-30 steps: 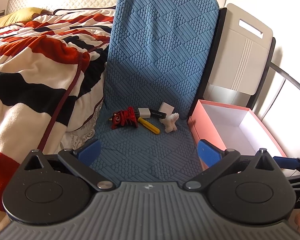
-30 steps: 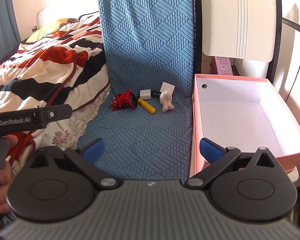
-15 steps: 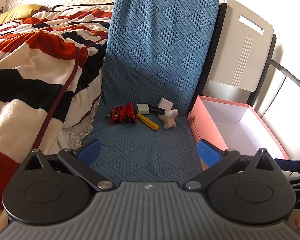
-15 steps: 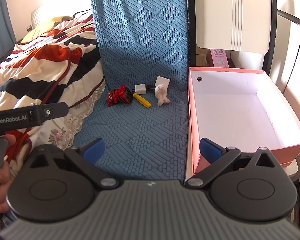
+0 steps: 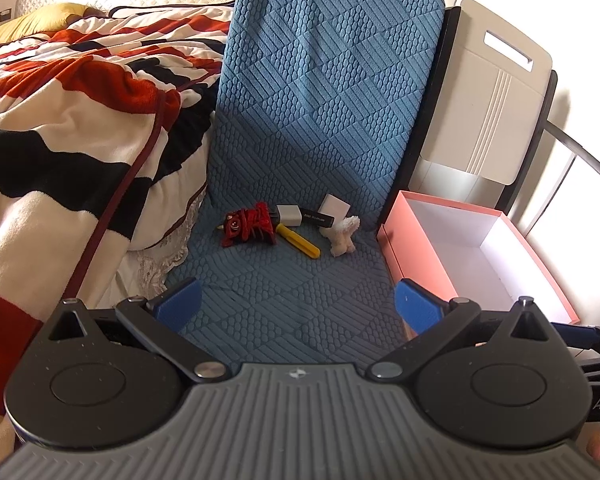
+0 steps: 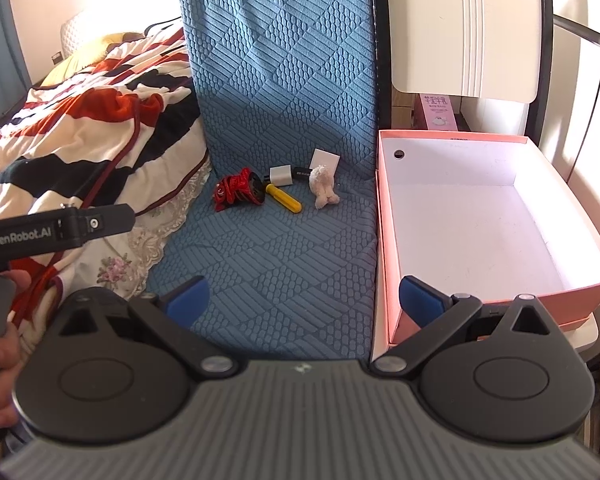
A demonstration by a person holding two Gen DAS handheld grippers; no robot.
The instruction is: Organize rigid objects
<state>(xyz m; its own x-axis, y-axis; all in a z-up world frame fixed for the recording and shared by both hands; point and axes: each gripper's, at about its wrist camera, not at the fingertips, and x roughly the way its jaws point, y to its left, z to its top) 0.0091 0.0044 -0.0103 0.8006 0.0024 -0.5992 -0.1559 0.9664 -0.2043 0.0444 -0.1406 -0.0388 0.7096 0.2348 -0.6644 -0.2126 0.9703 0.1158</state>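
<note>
A small cluster of objects lies on the blue quilted mat [image 5: 300, 280], at the crease where the mat bends up into its upright back. Taking the pink box [image 6: 383, 240] as landmark: nearest to it is the white fuzzy animal figure [image 5: 343, 235], lying on its side; behind that a white block [image 5: 333, 208] leans on the mat's back. Farther from the box come the yellow stick [image 5: 298, 241], lying diagonally, and a white adapter [image 5: 290, 215] joined to a black bar [image 5: 317, 219]. Farthest from the box is the red toy [image 5: 248, 224], dark-streaked, touching the yellow stick's end.

The left gripper [image 5: 298, 306] has its blue fingers [image 5: 180, 304] spread wide, holding and touching nothing, above the near part of the mat, well short of the cluster. The right gripper [image 6: 303, 298] is likewise spread wide and empty; one of its blue pads [image 6: 419, 300] sits over the box's near corner.

The pink box stands just beside the mat, lidless, with a white interior; nothing shows inside it. One inner wall has a round hole.

Beyond the mat, away from the box, lies a striped blanket [image 5: 68, 128] in red, black and cream. Behind the box stands a cream panel [image 5: 495, 104].
</note>
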